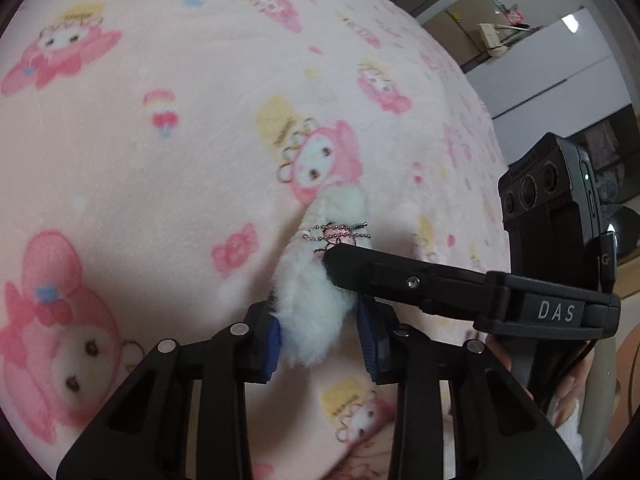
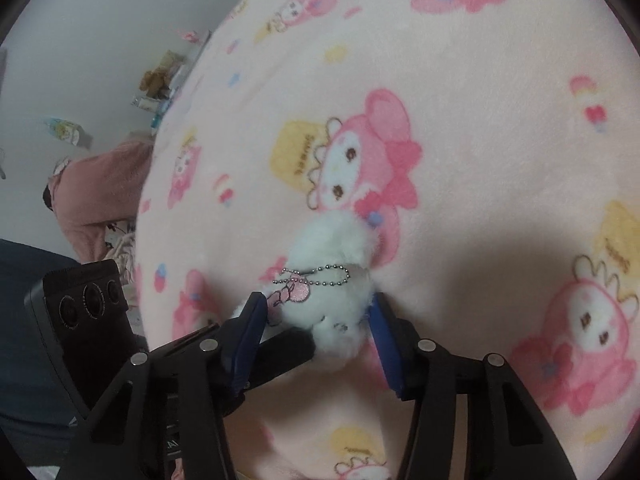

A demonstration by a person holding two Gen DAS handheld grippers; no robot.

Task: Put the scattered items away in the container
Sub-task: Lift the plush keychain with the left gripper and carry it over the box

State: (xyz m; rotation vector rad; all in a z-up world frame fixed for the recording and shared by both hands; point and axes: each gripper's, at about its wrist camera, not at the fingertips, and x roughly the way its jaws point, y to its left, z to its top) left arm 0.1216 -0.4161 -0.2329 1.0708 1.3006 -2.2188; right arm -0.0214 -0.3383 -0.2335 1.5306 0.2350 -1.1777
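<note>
Looking down both wrists, I see the white plush keychain [image 1: 316,312] on the pink blanket [image 1: 160,168], its long axis running away from my left gripper [image 1: 320,340], which pinches its near end; my right gripper [image 2: 320,340] straddles its other end, pads not visibly pressing.

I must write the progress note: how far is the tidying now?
Done: nothing visible; no container in either view. In hand: the white fluffy plush keychain lies on the pink printed blanket, between both grippers' blue pads; firm grip unclear. Left: carrying it to the container.

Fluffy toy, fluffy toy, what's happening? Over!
Both tools on the white plush toy: left tool squeezing it, right tool around it. Ball chain loose on top. No container in view.
</note>
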